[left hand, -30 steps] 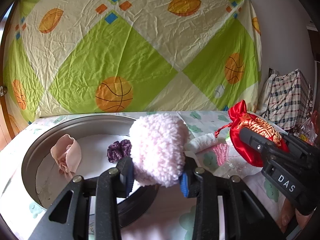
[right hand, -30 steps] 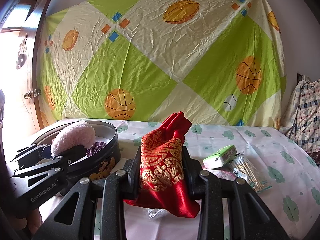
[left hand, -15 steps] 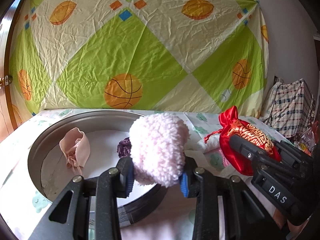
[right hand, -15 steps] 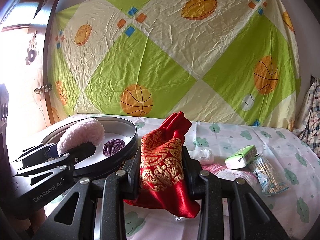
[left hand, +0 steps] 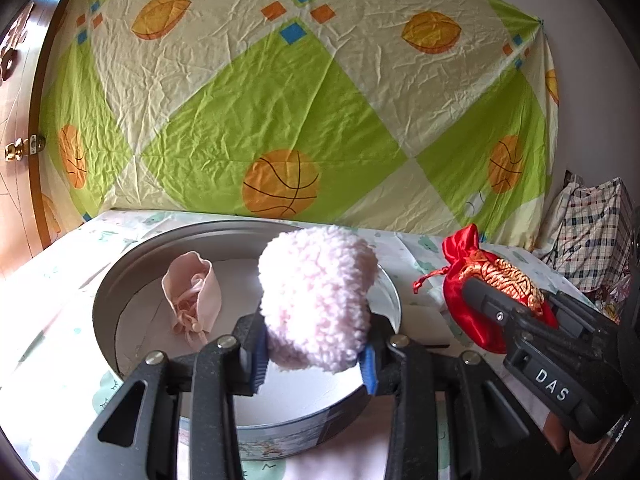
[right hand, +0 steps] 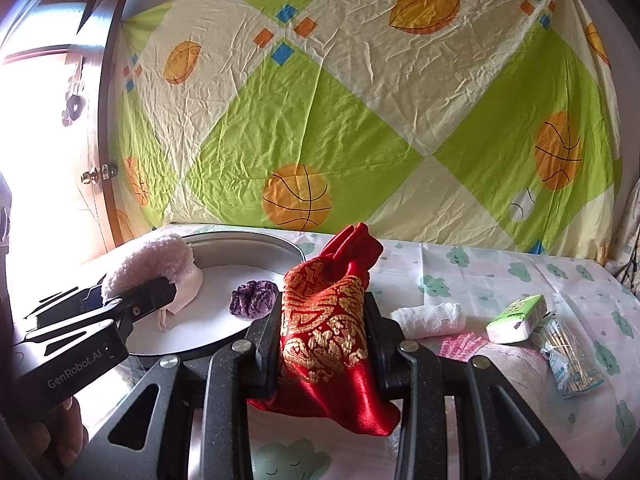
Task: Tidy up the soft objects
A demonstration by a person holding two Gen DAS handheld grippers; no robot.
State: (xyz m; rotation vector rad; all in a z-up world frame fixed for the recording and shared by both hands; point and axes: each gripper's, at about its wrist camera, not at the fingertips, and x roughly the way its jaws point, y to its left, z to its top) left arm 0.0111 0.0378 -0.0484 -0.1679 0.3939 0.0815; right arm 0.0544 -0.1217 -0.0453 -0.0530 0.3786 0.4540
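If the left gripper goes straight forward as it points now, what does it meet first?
Probably the tin's far wall: the left gripper holds the fluffy pouch over the tin, aimed across it. Depth is unclear.

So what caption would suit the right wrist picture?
Right gripper clamps a red brocade pouch beside a round tin, over which the left gripper holds a fluffy pink puff.
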